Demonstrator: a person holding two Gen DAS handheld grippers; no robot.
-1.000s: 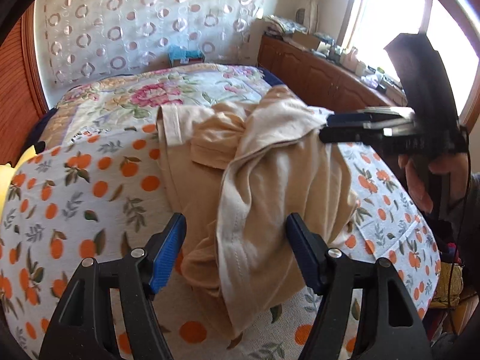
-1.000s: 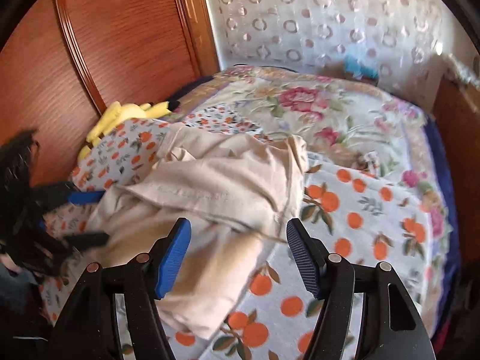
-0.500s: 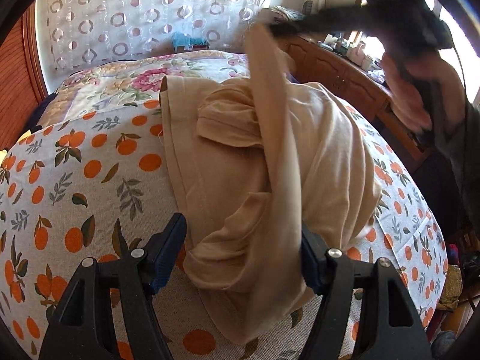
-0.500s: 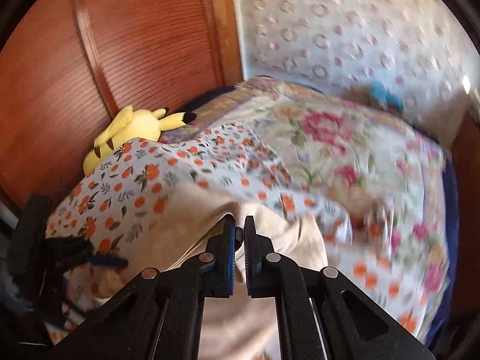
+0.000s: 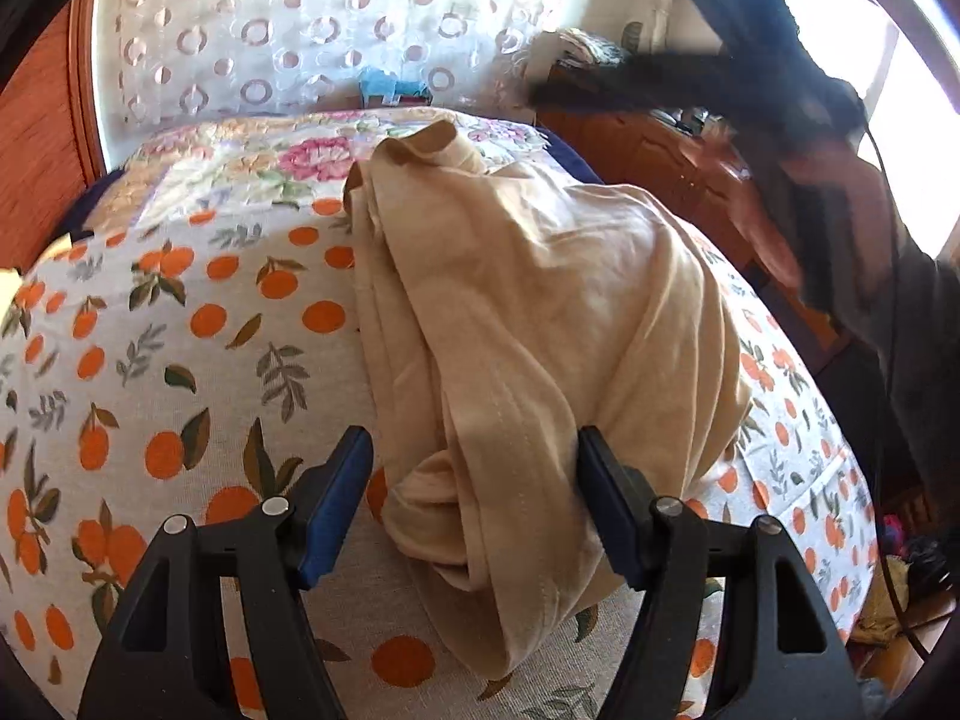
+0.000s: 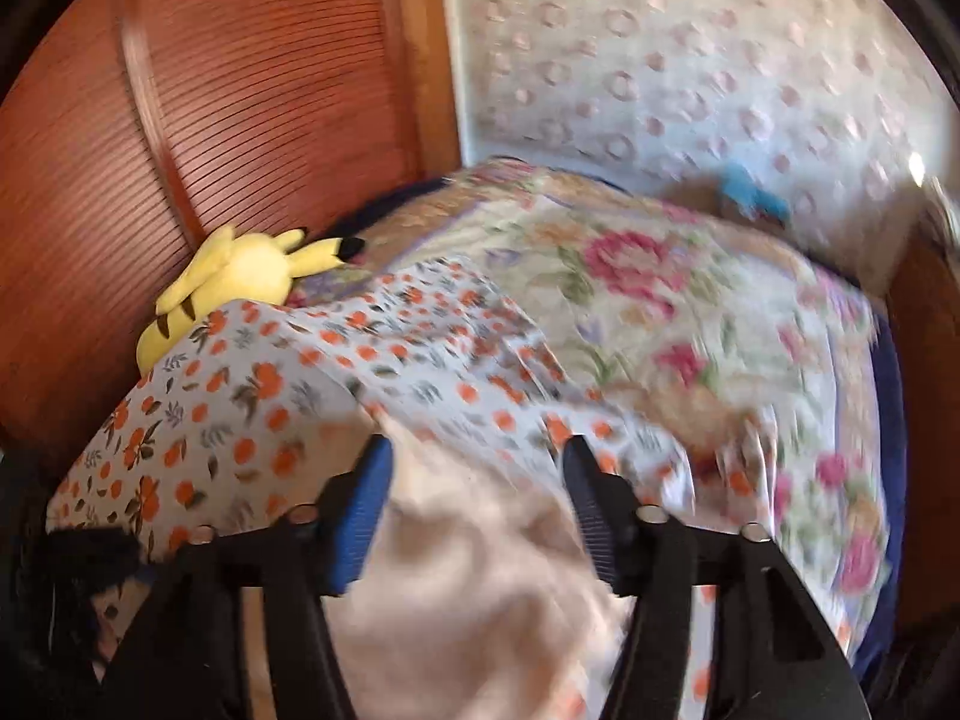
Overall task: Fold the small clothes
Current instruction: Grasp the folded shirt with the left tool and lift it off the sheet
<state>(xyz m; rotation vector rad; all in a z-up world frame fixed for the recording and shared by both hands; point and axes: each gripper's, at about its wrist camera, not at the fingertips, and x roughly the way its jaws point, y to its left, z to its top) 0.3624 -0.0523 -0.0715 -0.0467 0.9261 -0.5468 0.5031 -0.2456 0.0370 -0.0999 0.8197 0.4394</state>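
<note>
One beige garment (image 5: 540, 324), crumpled, lay on the bed, on the orange-print sheet (image 5: 180, 372). Its long axis ran near to far in the left wrist view, the far end bunched up by the floral quilt (image 5: 252, 162), the near end a rolled, stitched hem hanging toward the camera. Two tongs were in play. Left tongs (image 5: 474, 498) were released, jaws wide apart, straddling the garment's near end; blue pads (image 5: 336, 504) sat on either side of the cloth, and I cannot tell whether they touched it. Right tongs (image 6: 477, 510) were also released, jaws spread, with blurred pale cloth (image 6: 480, 588) between and below them; nothing gripped. In the left wrist view the right tongs showed as a dark blurred shape (image 5: 690, 72) at upper right, above the garment's right side, with the person's hand (image 5: 780, 222) behind it. One yellow plush toy (image 6: 240, 276) lay at the far left of the bed against the wooden headboard (image 6: 210, 90). One small blue object (image 5: 387, 87) sat at the far end of the bed by the circle-pattern curtain (image 5: 300, 18). Right wrist view was motion-blurred, detail of the cloth unclear
</note>
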